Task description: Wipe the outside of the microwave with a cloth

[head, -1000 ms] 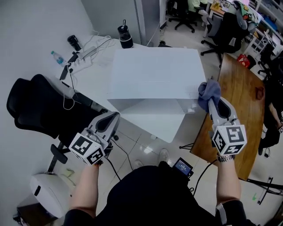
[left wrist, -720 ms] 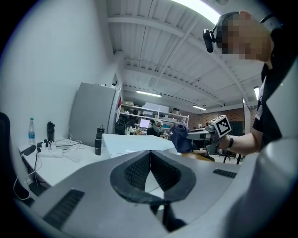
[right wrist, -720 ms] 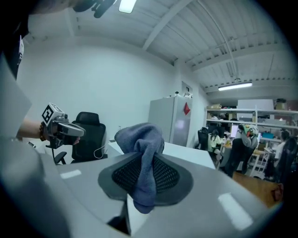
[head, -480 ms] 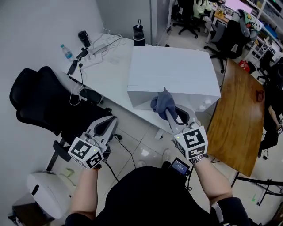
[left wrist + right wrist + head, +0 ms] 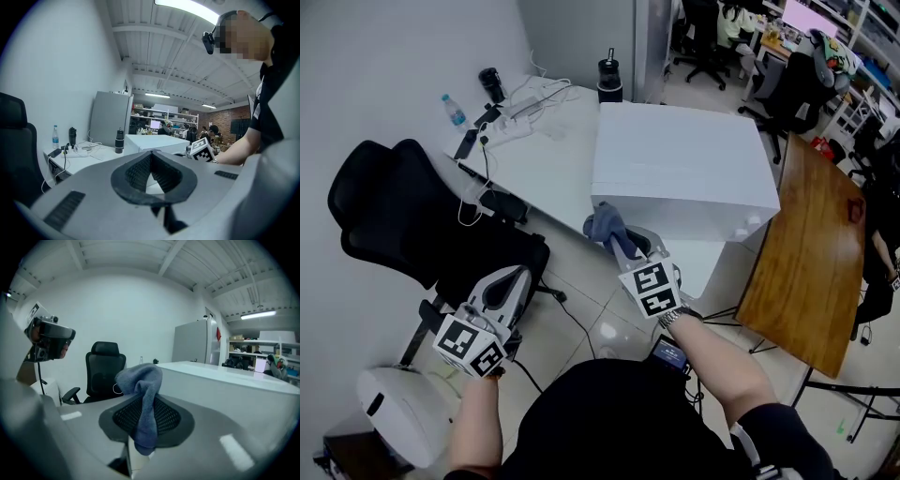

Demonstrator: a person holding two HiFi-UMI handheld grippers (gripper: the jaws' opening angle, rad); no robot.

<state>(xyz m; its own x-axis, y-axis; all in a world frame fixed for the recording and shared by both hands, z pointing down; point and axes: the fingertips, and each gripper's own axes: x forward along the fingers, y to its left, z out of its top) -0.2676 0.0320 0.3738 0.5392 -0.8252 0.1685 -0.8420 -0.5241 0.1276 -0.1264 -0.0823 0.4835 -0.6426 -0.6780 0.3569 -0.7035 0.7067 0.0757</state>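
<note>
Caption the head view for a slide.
Right gripper, shut on a blue cloth, by the near corner of the microwave; left gripper shut and empty beside a black chair.

The soft blue-grey cloth (image 5: 143, 394) sits between black, mesh-patterned pads (image 5: 166, 416) on the pale grey right gripper (image 5: 617, 246). Ahead of that claw, the boxy microwave (image 5: 684, 169) is plain white. Both claws' cubes bear black-and-white square markers. Beside the grey left gripper (image 5: 151, 157) stands a black office chair (image 5: 394, 216).
</note>
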